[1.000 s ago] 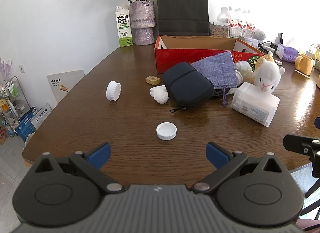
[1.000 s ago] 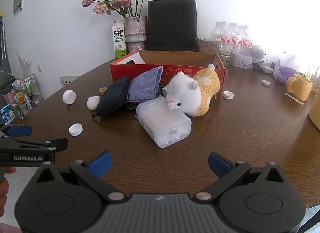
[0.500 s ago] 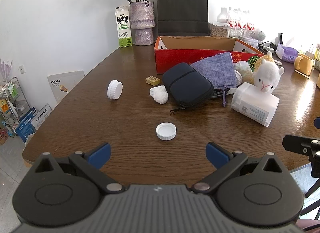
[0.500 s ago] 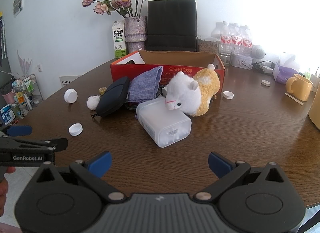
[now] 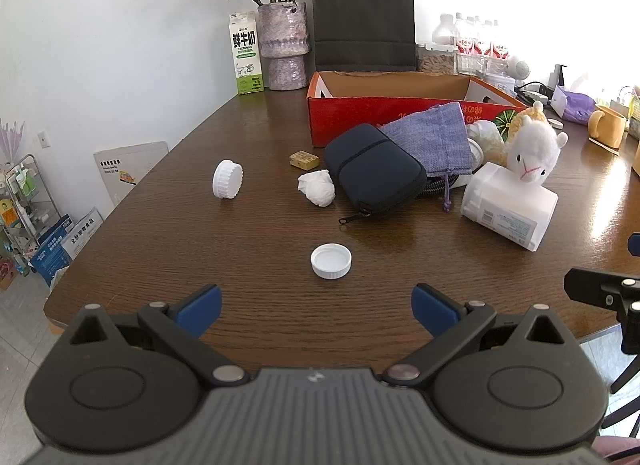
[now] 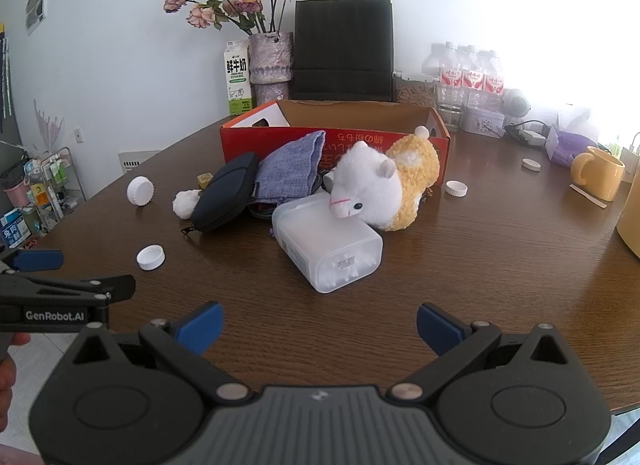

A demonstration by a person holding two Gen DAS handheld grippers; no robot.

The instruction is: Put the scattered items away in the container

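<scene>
Left claw: spread wide, empty, low over worktop. Right claw: likewise released. White bottle cap: open side up, just ahead. Red cardboard box: far behind. Best approached straight, straddling rim before closing.

A home dining room — wooden table, vase of roses, milk carton.

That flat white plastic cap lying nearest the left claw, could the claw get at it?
Probably yes. The flat white plastic cap lies alone on bare wooden table, straight ahead of the open left claw, nothing between.
</scene>
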